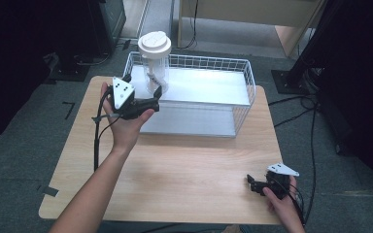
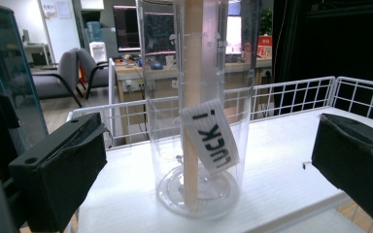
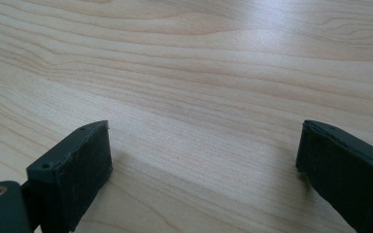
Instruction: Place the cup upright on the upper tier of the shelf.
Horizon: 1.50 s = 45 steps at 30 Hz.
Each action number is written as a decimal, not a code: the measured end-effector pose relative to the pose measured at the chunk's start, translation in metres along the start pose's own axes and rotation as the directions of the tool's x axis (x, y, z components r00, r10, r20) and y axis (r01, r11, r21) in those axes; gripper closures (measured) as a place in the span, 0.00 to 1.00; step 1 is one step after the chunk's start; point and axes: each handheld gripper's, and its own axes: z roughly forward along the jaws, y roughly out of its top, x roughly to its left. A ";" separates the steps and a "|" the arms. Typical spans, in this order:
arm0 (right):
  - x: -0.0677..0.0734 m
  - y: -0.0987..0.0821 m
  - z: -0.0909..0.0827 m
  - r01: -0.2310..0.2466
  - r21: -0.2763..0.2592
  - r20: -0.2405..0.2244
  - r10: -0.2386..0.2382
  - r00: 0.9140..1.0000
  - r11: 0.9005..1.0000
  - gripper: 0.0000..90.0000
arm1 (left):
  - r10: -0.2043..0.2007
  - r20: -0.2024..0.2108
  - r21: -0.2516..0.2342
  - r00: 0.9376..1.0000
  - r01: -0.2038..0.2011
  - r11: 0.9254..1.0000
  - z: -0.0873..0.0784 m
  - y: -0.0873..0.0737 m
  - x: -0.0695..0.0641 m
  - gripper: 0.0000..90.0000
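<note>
A tall clear plastic jar [image 1: 155, 68] with a white lid [image 1: 154, 44] stands upright on the white floor at the left end of a white wire basket [image 1: 250, 80]. In the left gripper view the jar [image 2: 165, 97] holds an upright wooden stick [image 2: 193, 73] and a white band [image 2: 212, 141] printed "LUCK!". My left gripper [image 1: 155, 98] is open at the jar's base, one jaw at each side and neither touching it [image 2: 209, 138]. My right gripper [image 1: 252, 183] is open and low over the bare wood near the table's front right corner [image 3: 204, 141], with nothing between its jaws.
The basket sits at the back of the light wooden table [image 1: 184, 165]. The white floor [image 1: 209, 85] to the right of the jar is bare. Cables [image 1: 311, 121] trail on the floor at the right. Dark stands flank the table.
</note>
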 end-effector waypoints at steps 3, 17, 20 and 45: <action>0.000 0.000 0.000 0.000 0.000 0.000 0.000 1.000 1.000 0.06 | 0.001 0.003 -0.001 1.000 -0.001 1.000 -0.008 -0.005 0.000 0.00; 0.000 0.000 0.000 0.002 0.000 0.000 -0.002 1.000 1.000 0.06 | 0.030 0.015 0.039 0.999 -0.030 0.999 -0.047 -0.041 0.003 0.00; 0.000 0.000 0.000 0.002 0.000 0.000 -0.002 1.000 1.000 0.06 | 0.024 0.021 0.048 0.999 -0.025 0.999 -0.056 -0.048 0.006 0.00; 0.001 0.000 0.000 -0.004 0.004 0.002 0.004 1.000 1.000 0.06 | 0.011 -0.022 0.168 1.000 -0.007 0.986 -0.130 -0.115 0.044 0.00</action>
